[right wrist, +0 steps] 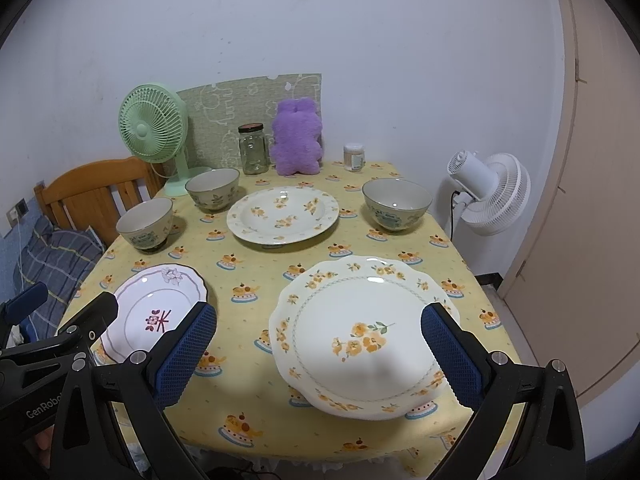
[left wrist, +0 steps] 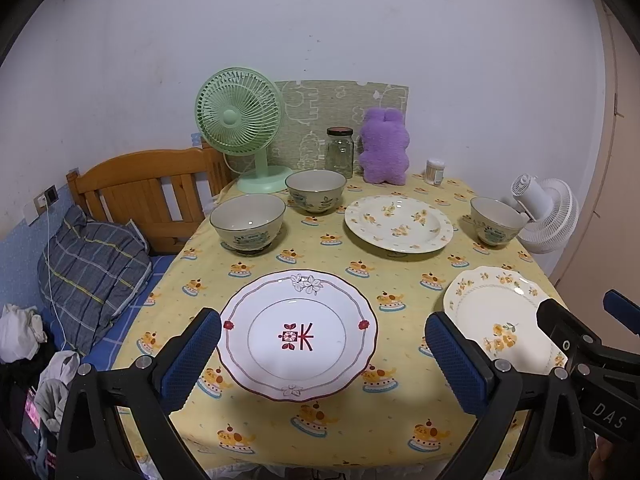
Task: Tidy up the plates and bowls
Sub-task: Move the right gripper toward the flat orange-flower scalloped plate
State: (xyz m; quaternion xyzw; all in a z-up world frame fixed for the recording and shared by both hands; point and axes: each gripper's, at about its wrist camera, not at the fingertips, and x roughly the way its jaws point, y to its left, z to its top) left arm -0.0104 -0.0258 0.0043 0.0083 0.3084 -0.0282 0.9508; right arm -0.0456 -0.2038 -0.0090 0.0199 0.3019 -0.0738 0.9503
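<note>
While both spread wide, left tool (left wrist: 322,354) reads "GenRobo", right tool (right wrist: 318,350) "DAS".

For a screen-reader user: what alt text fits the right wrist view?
The open right gripper hovers over a cream plate with orange flowers on a yellow tablecloth. Beyond lie two more plates, three bowls, a green fan and a purple plush toy.
</note>
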